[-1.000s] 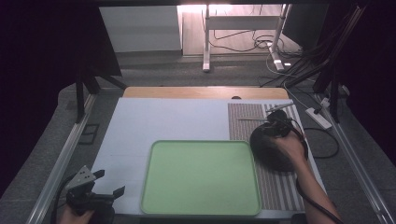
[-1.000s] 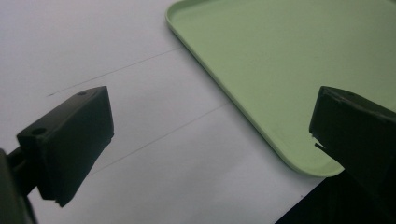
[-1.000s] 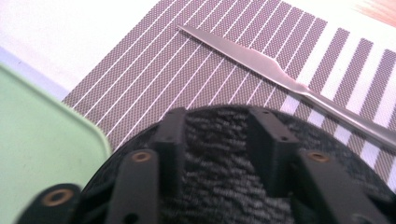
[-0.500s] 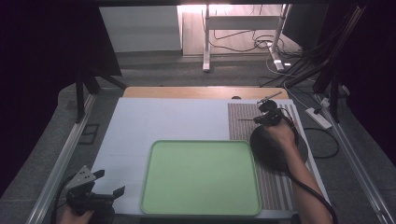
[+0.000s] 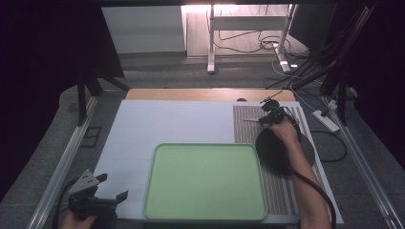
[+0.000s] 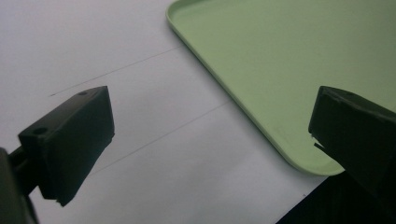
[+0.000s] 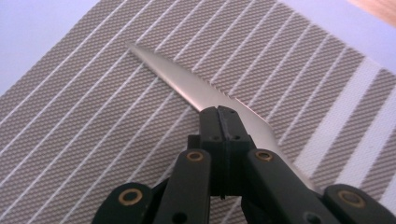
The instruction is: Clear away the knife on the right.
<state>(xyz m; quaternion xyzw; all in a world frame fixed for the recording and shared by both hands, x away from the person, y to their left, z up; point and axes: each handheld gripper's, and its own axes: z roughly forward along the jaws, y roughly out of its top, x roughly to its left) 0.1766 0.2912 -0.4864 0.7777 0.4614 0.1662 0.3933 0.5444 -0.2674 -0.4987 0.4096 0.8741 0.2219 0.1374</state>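
Right gripper view: fingers [image 7: 223, 122] closed on the knife [image 7: 196, 91], blade flat against the striped mat [image 7: 84, 121].

Grip looks made; knife not yet lifted, the lift and carry left to do. Serrated blade runs out beyond the fingertips toward the mat's far edge, the pinch sitting near mid-length. High view: right gripper [image 5: 269, 116] at the far end of the striped mat [image 5: 248, 133], on the right of the white surface [image 5: 167, 124], with a dark round plate [image 5: 274, 152] just under the forearm. Green tray [image 5: 205, 181] lies bare at centre, likely the drop-off, well apart from the knife. Left gripper [image 5: 107, 198] parked at the near left corner, fingers wide apart and holding nothing; left gripper view has the tray's corner [image 6: 299, 165] between them, untouched.
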